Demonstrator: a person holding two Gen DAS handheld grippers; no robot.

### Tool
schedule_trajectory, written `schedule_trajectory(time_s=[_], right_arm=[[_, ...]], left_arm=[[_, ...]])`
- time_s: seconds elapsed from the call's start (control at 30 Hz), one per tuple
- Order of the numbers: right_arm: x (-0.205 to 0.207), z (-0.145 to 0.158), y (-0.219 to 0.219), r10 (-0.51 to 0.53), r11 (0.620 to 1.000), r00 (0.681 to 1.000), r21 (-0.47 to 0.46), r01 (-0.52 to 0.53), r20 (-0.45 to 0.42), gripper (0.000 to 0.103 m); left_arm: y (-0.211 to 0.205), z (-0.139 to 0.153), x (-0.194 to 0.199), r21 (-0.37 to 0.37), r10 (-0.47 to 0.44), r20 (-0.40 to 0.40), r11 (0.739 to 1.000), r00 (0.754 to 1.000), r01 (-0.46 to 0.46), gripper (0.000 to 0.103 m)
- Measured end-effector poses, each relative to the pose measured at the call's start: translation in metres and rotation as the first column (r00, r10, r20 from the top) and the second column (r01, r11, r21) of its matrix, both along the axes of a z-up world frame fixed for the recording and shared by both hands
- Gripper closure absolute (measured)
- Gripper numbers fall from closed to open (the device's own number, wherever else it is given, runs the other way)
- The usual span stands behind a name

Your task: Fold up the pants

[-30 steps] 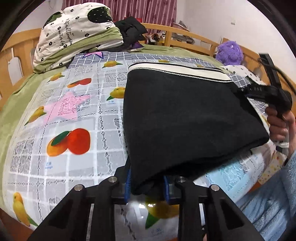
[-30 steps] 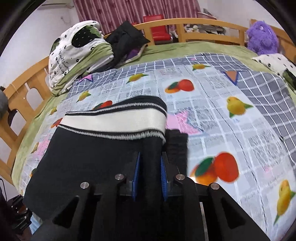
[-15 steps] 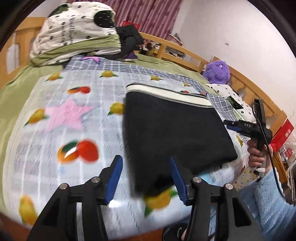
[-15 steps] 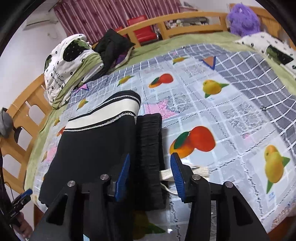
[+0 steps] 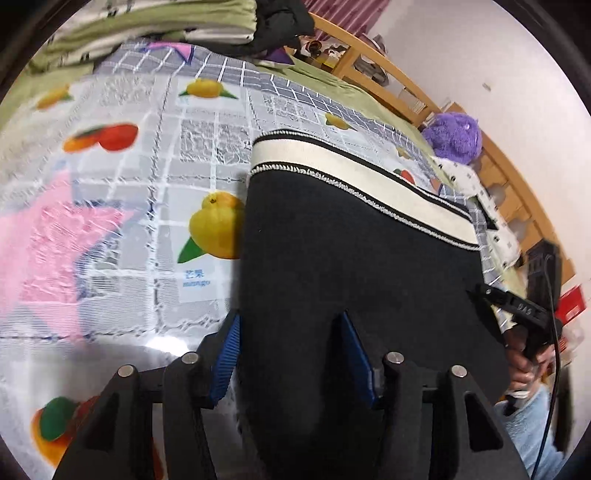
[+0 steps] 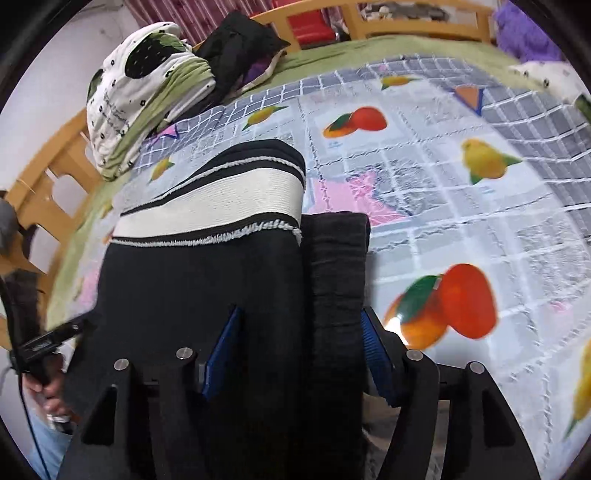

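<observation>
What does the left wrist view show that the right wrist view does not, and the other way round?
Only the left wrist view shows the white wall and the right gripper's handle in a hand. Only the right wrist view shows the black ribbed layer sticking out beside the pants' folded top layer, and the red chair. Both show the black pants with the cream waistband, the fruit-print bed cover and the purple plush toy.
</observation>
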State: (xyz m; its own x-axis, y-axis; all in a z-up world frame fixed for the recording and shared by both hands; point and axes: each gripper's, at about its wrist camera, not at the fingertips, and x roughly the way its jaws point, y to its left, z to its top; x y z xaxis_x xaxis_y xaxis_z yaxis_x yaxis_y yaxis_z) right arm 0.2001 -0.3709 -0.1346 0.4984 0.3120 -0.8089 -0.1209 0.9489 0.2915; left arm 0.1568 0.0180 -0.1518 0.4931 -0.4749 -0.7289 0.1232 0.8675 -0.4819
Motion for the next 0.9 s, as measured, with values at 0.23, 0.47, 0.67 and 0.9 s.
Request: schedule_trajectory(time_s=[0.23, 0.47, 0.67, 0.9], right_arm=[[0.027, 0.026, 0.012, 0.036, 0.994, 0.995, 0.098, -0.045, 0.091, 0.072], [0.082, 0.017, 0.068, 0.067, 0.997, 0.991, -0.033, -0.064, 0.113, 0.067], [0.077, 0.043, 0.078, 0.106, 0.983, 0.977, -0.165, -0.075, 0.186, 0.063], [0.108, 0.023, 0.11, 0.132, 0.964, 0.981, -0.248, -0.094, 0.141, 0.066]], left_arm=[[0.027, 0.018, 0.02, -0.035, 0.059, 0.075, 0.998, 0.995, -0.057, 0.087], [0.057, 0.02, 0.054, 0.03, 0.142, 0.066, 0.989, 0.988, -0.145, 0.083], [0.057, 0.021, 0.03, 0.147, 0.126, 0.108, 0.979, 0.986, -0.141, 0.07], [0.075, 0.023, -0.013, 0.097, 0.129, 0.115, 0.985, 0.985, -0.141, 0.066]])
